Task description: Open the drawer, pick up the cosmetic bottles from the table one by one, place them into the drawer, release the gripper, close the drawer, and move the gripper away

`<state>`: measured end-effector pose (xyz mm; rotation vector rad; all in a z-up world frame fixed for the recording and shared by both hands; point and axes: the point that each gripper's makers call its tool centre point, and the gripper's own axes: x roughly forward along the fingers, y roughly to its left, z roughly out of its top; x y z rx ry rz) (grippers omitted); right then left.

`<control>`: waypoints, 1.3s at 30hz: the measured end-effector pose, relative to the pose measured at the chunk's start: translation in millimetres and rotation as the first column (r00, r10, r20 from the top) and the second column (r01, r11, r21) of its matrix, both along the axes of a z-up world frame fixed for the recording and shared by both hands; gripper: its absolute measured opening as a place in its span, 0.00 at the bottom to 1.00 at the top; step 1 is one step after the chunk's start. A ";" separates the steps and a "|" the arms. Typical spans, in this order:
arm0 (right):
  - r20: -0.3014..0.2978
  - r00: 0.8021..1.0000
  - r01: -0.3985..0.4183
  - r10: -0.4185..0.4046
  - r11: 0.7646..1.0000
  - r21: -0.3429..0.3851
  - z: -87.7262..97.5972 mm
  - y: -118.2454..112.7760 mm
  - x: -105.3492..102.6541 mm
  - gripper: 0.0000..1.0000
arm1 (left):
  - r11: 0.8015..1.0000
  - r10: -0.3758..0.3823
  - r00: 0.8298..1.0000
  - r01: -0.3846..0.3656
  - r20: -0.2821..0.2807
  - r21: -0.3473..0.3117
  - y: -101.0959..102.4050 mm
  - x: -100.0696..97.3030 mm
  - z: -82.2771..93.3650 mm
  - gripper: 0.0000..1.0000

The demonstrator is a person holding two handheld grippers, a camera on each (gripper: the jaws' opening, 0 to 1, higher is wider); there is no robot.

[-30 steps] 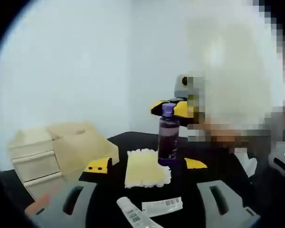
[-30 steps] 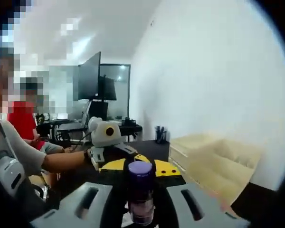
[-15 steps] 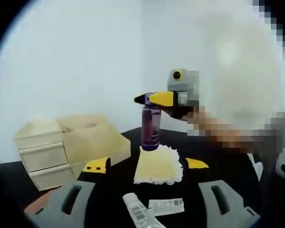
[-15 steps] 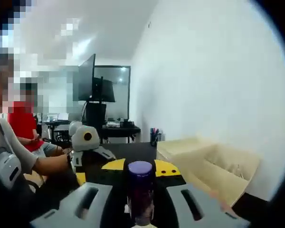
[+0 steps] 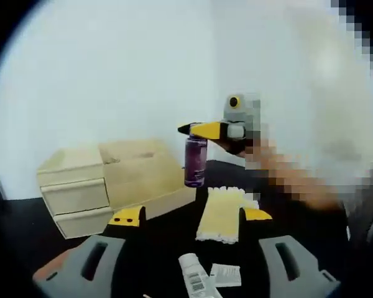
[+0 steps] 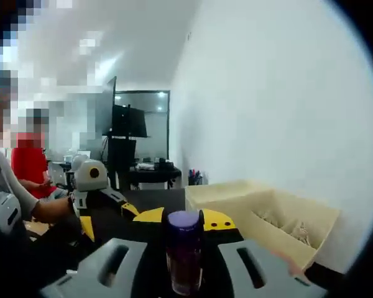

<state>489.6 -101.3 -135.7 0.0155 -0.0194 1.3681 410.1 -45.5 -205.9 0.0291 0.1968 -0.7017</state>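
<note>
A purple cosmetic bottle [image 6: 185,251] stands upright between my right gripper's [image 6: 184,218] yellow-tipped jaws, which are shut on it. In the left gripper view the same bottle [image 5: 195,161] hangs in the air under the right gripper [image 5: 205,130], just right of the pale wooden drawer box [image 5: 81,186]. Its top drawer [image 5: 150,177] stands pulled out; in the right gripper view the open drawer [image 6: 286,217] lies ahead to the right. My left gripper [image 5: 191,215] is open low over the black table, with nothing between its jaws. It also appears as the left gripper [image 6: 90,186] at left.
A yellow-white cloth [image 5: 222,214] lies on the black table [image 5: 161,248]. A white tube [image 5: 196,282] and a small packet [image 5: 225,274] lie near the left jaws. A person's forearm [image 5: 292,177] reaches in from the right. Desks with monitors [image 6: 127,121] stand behind.
The right gripper has lifted the purple bottle off the cloth and carried it toward the open drawer. The left view has shifted, so the drawer box looks nearer.
</note>
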 end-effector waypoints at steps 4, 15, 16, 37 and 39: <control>0.025 1.000 0.013 -0.012 1.000 -0.028 -5.7 -1.9 14.6 0.17 | 1.000 0.022 1.000 -0.021 -0.020 0.019 1.1 8.1 -7.4 0.54; 0.019 0.999 0.046 -0.048 0.996 0.082 1.9 -16.1 43.5 0.17 | 0.999 0.036 0.998 -0.034 -0.054 0.028 -13.9 -16.4 -21.8 0.50; 0.026 0.998 0.052 -0.054 0.996 0.068 -1.6 -15.3 44.6 0.17 | 0.999 0.036 0.998 -0.035 -0.053 0.027 -14.5 -18.2 -20.4 0.50; 0.017 0.991 0.132 -0.132 0.991 0.017 -22.7 -17.2 61.8 0.17 | 0.997 0.071 0.997 -0.071 -0.021 0.002 -15.2 -32.7 -0.8 0.49; 0.013 0.991 0.134 -0.135 0.991 0.027 -17.5 -22.2 68.6 0.17 | 0.998 0.069 0.998 -0.069 -0.007 0.004 -16.8 -34.9 2.1 0.49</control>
